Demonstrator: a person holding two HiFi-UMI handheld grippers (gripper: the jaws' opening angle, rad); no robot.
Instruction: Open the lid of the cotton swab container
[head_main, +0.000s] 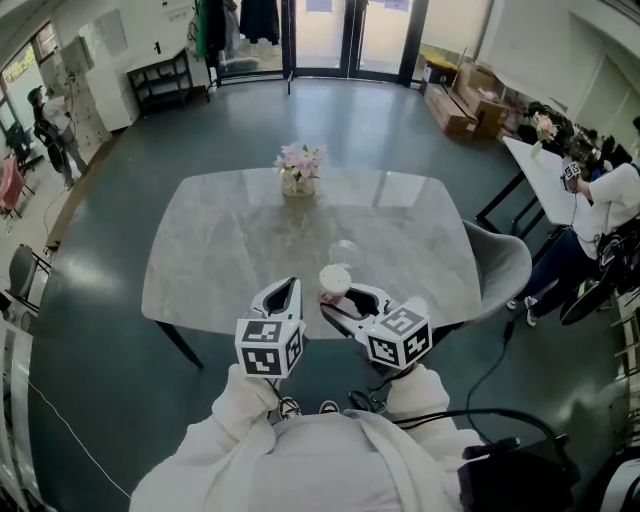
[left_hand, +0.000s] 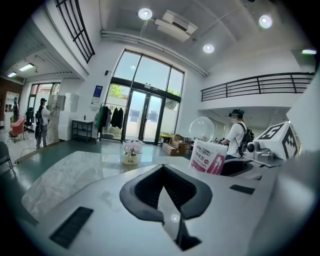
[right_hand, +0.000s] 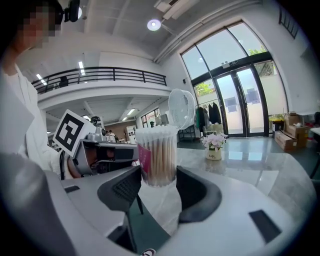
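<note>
Clear cylindrical cotton swab container (right_hand: 156, 155), round transparent lid (right_hand: 181, 108) raised, is clasped by the right gripper (right_hand: 159, 189) near the grey marble bench's (head_main: 230, 250) front edge. The left gripper (left_hand: 165, 189) is clenched empty. Swabs could be spilled by tilting.

Marble table (head_main: 230, 250), grey floor (head_main: 140, 170), glass doors (head_main: 345, 35).

1. Daylight floods through tall glass doors (left_hand: 142, 117), lighting the hall evenly.
2. Ceiling lamps (left_hand: 145, 13) flare white overhead.
3. The marble table (head_main: 230, 250) carries a pale sheen; shadows stay soft.
4. The cotton swab container (right_hand: 157, 155) catches window light on its clear lid (right_hand: 181, 108).
5. Both gripper views bow into black fisheye corners.
</note>
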